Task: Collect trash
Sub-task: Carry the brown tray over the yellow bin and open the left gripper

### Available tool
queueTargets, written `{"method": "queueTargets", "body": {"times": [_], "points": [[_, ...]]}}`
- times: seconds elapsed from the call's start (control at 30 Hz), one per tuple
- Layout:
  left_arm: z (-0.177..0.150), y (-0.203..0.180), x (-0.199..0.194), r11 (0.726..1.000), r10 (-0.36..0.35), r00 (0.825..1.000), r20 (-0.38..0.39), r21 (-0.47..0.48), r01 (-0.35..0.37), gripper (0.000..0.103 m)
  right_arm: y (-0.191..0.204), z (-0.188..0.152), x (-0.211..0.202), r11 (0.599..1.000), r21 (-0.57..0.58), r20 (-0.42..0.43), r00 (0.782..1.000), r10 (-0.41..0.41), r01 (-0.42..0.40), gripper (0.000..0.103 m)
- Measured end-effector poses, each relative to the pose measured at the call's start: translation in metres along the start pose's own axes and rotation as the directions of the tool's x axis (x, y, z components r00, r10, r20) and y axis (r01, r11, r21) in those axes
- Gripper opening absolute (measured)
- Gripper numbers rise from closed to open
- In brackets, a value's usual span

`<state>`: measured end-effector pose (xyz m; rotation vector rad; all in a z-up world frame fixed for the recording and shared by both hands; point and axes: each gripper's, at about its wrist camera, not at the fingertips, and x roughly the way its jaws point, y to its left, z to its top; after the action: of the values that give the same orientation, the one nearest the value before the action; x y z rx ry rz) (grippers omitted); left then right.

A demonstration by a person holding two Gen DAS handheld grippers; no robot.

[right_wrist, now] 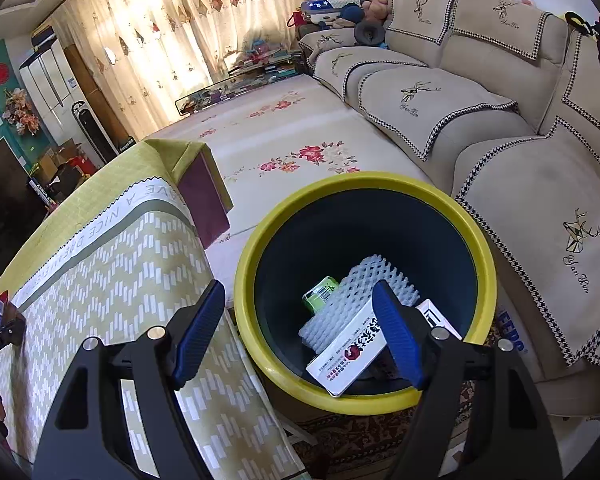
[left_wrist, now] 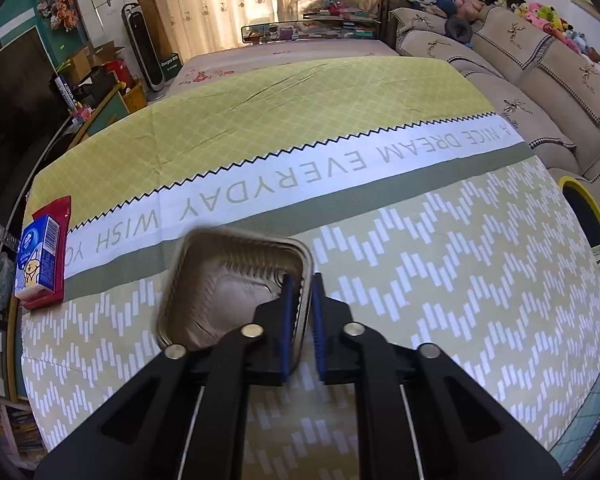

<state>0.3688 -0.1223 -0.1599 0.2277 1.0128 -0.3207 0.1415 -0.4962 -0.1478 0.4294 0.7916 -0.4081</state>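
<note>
My left gripper [left_wrist: 302, 304] is shut on the right rim of a square foil tray [left_wrist: 228, 280], which is tilted and held just above the green tablecloth [left_wrist: 440, 280]. A blue tissue pack [left_wrist: 36, 258] lies on a red wrapper [left_wrist: 56, 216] at the table's left edge. My right gripper [right_wrist: 300, 328] is open and empty above the yellow-rimmed bin [right_wrist: 364, 396]. The bin holds a white box [right_wrist: 348, 356], white foam netting [right_wrist: 364, 280] and a green can [right_wrist: 320, 294]. The bin's rim also shows in the left wrist view [left_wrist: 588, 192].
A beige sofa [right_wrist: 520, 140] runs right of the bin. A floral-covered surface [right_wrist: 280, 140] lies beyond the table. A plastic bottle [left_wrist: 2, 232] sits left of the table. Shelves and boxes [left_wrist: 96, 68] stand at the far left.
</note>
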Motion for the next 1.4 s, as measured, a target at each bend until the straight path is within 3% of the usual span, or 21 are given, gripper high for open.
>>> {"method": "queueTargets", "body": {"times": [0.37, 0.6, 0.87, 1.03, 1.2, 1.4], "points": [[-0.004, -0.051, -0.058, 0.996, -0.067, 0.991, 0.114, 0.067, 0.060, 0.005, -0.013, -0.003, -0.016, 1.000, 0.015, 0.028, 0.999, 0.019, -0.019, 0.072], [0.001, -0.121, -0.098, 0.971, -0.174, 0.972, 0.158, 0.194, 0.143, 0.005, -0.030, -0.008, -0.034, 0.999, 0.032, 0.053, 0.998, 0.029, -0.030, 0.072], [0.013, -0.220, -0.114, 0.904, -0.314, 0.941, 0.125, 0.343, 0.256, 0.005, -0.066, -0.015, -0.059, 0.996, 0.084, 0.095, 0.996, 0.004, -0.012, 0.072], [0.020, -0.289, -0.108, 0.847, -0.377, 0.923, 0.082, 0.435, 0.307, 0.005, -0.093, -0.021, -0.067, 0.992, 0.127, 0.101, 0.995, -0.018, 0.005, 0.073], [0.037, -0.355, -0.088, 0.788, -0.440, 0.898, -0.006, 0.477, 0.389, 0.005, -0.116, -0.029, -0.074, 0.987, 0.162, 0.103, 0.994, -0.035, 0.018, 0.073], [0.049, -0.432, -0.049, 0.724, -0.465, 0.879, -0.104, 0.526, 0.445, 0.005, -0.139, -0.035, -0.078, 0.981, 0.192, 0.103, 0.993, -0.049, 0.029, 0.073]]}}
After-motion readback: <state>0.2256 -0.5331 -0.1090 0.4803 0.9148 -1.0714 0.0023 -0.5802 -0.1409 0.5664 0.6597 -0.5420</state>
